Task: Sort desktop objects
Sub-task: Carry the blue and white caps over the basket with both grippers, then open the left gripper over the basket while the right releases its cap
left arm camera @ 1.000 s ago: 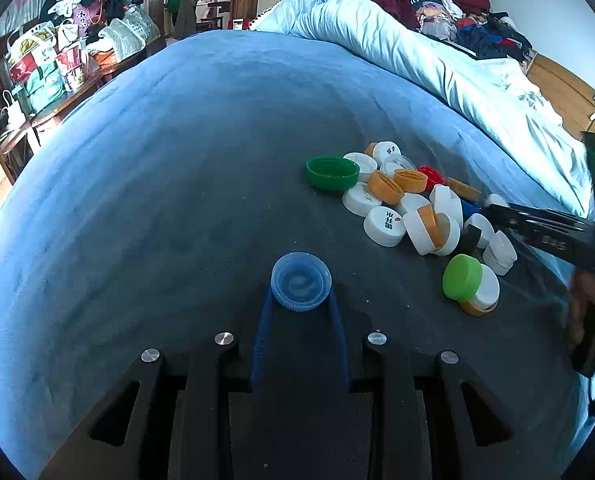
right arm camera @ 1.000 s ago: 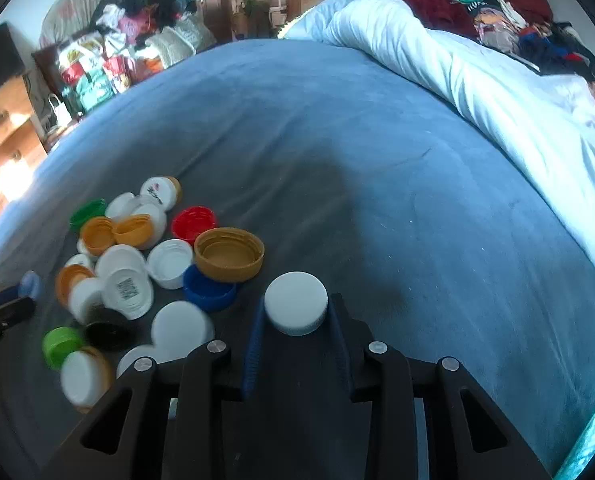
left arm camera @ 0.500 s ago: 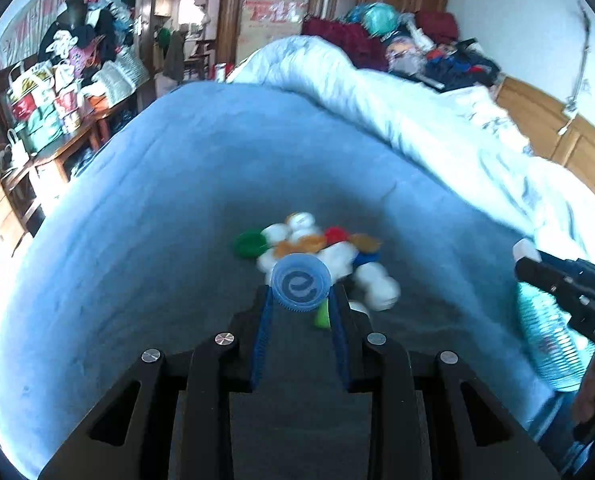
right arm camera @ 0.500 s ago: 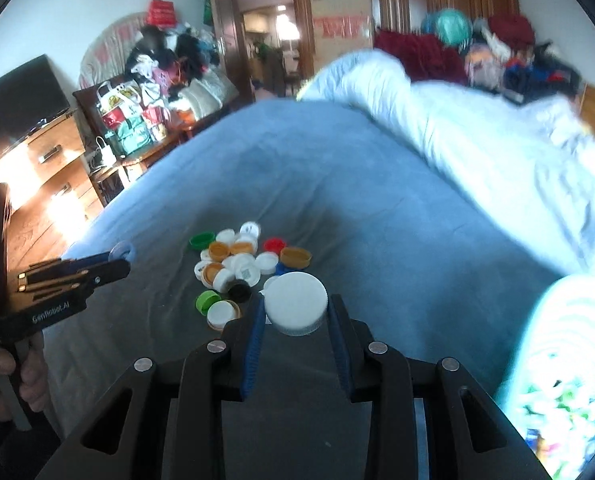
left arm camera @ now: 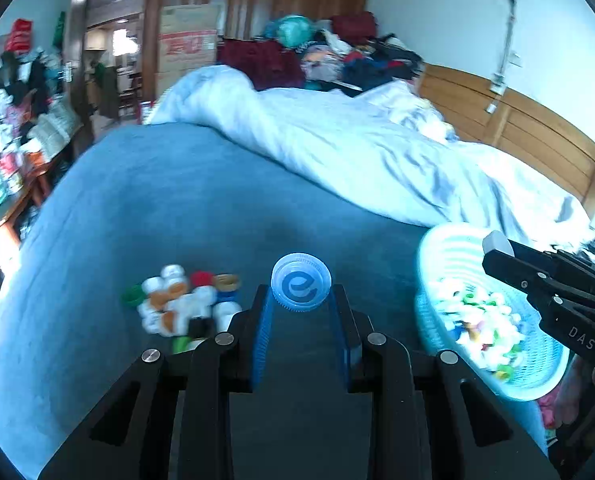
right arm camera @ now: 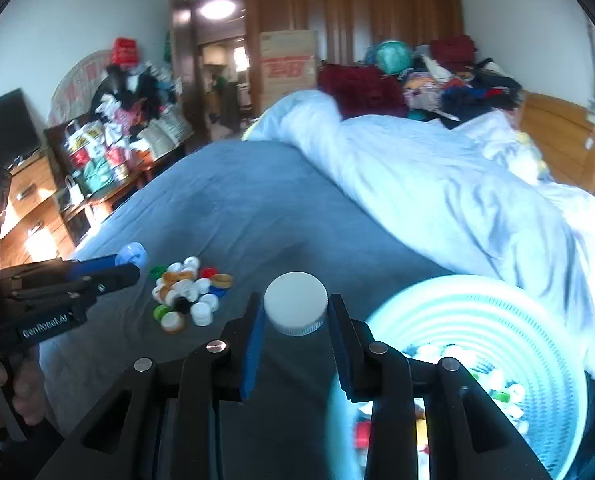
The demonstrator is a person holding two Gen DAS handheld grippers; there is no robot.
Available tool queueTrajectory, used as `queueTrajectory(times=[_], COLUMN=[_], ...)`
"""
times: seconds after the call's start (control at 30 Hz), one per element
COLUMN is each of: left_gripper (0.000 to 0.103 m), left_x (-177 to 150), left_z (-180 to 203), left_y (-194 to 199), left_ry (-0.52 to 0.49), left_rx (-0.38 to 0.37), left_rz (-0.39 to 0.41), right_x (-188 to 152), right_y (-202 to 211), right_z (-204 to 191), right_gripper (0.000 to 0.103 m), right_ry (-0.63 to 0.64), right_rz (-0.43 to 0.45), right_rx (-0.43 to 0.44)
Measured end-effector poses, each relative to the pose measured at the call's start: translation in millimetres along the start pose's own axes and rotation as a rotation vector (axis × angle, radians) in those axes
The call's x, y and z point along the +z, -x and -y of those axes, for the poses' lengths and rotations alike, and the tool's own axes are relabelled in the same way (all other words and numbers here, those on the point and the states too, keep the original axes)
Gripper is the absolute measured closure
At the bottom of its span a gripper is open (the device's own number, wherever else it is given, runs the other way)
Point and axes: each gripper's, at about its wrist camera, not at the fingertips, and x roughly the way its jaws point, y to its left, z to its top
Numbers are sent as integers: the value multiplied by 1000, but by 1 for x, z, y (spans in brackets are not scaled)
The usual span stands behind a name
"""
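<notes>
My left gripper [left arm camera: 302,300] is shut on a light blue bottle cap [left arm camera: 301,282] with a swirl mark, held in the air above the blue bedspread. My right gripper [right arm camera: 296,312] is shut on a white bottle cap [right arm camera: 296,302]. A pile of mixed bottle caps [left arm camera: 179,304] [right arm camera: 187,294] lies on the bedspread, below and left of both grippers. A pale blue woven basket [left arm camera: 445,252] [right arm camera: 497,312] holding several caps sits at the right. In the left wrist view the right gripper [left arm camera: 497,246] hangs over the basket's far side. The left gripper [right arm camera: 131,258] shows at the left of the right wrist view.
A crumpled white duvet [left arm camera: 357,152] covers the far right of the bed. A wooden headboard [left arm camera: 537,140] runs along the right wall. Cluttered shelves and bags [right arm camera: 109,152] stand beyond the bed's left edge. A person's hand [right arm camera: 1,392] grips the left tool.
Both grippers have risen from the bedspread with their caps and swung right, away from the pile. The basket has come into both views.
</notes>
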Motion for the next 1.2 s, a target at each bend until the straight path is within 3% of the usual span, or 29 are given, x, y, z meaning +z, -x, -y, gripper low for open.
queueTrajectory(times=[0.33,0.7,1.1,1.2], left_gripper=[79,79,78,63], left_x=[35,53,52,53], left_z=[94,180,199,197], left_y=[-26,-68,-72,-72], left_ry=[-91,-168,-183,-168], left_rx=[-113,-265,-264,-259], left_rz=[-45,-213,-217,-207], right_x=[0,-10,-20,-21], right_y=[44,62,59,61], right_z=[81,148,158,160], right_gripper=[68,68,65,55], right_ry=[-80,-161,-192,-198], right_rz=[-19,-58,-65,-57], right_rx=[-106,-158,-163,-171])
